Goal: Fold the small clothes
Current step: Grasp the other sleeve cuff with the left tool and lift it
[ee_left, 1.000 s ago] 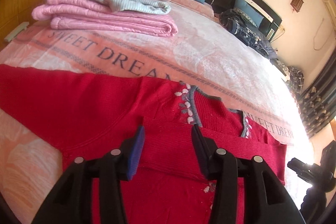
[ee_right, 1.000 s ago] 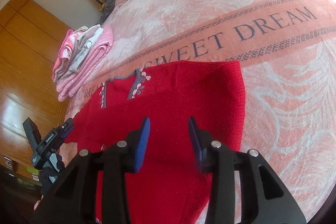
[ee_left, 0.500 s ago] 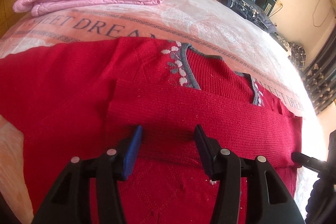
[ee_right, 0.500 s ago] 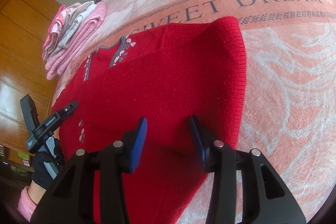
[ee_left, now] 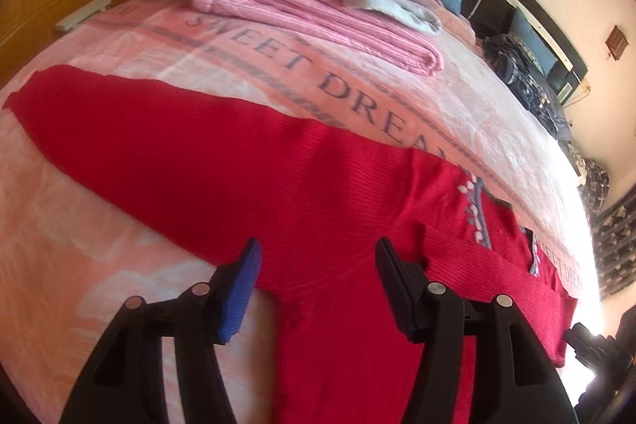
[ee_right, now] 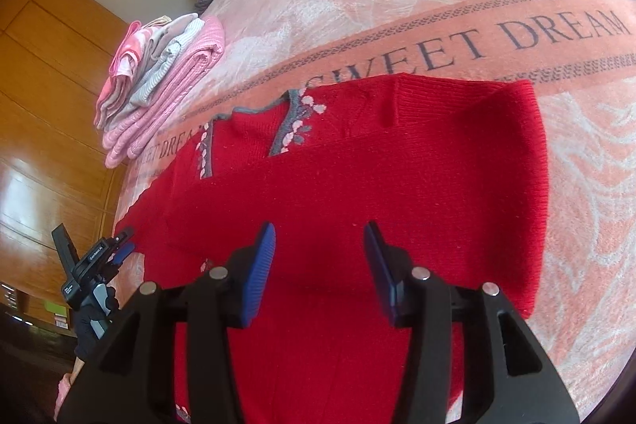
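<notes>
The left gripper (ee_left: 318,289) has been swung from above the folded-over sleeve to the unfolded sleeve of the red sweater (ee_left: 302,185), which is spread on the bed (ee_left: 477,122) across the lower half of both frames. Its jaws are held apart, empty. The right gripper (ee_right: 320,267) is likewise spread, grasping nothing, over the folded side. The second sleeve fold is judged next.
</notes>
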### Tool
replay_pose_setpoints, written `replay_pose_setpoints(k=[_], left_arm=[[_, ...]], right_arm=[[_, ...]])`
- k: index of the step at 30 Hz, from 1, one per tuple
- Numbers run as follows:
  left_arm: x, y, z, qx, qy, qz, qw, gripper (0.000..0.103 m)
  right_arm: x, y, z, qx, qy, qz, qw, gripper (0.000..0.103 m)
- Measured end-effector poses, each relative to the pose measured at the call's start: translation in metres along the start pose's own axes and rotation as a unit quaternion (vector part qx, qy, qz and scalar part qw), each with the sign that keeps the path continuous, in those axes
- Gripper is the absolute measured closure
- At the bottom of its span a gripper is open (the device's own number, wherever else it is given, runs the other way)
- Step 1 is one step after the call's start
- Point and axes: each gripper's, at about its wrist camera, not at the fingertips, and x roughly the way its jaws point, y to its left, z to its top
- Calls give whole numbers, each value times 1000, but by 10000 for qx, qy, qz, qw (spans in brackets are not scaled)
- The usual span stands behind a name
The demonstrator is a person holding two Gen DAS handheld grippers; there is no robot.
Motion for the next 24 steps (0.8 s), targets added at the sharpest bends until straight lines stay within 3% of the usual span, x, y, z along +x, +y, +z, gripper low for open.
replay_pose_setpoints(k=[5, 9, 13, 15, 19, 24], left_arm=[[-18, 99, 27, -839, -148, 381, 9956, 42], [-30, 168, 38, -1593, -255, 415, 9860, 42], [-37, 220, 43, -2022, -334, 417, 9779, 42], [-36, 245, 44, -2319, -382, 271, 9716, 42], [-27, 278, 48, -2934, -580, -462, 9531, 41], [-10, 284, 64, -2807, -909, -768, 9524, 35]], right_arm=[[32, 43, 0, -313, 162, -35, 9994, 54], [59, 76, -2, -516, 300, 3, 9982, 54], [83, 107, -6, -822, 434, 1, 9957, 54], [94, 117, -7, -897, 483, -2, 9948, 54], [109, 127, -8, -956, 414, -113, 9945, 46], [113, 125, -3, -917, 279, -53, 9954, 45]])
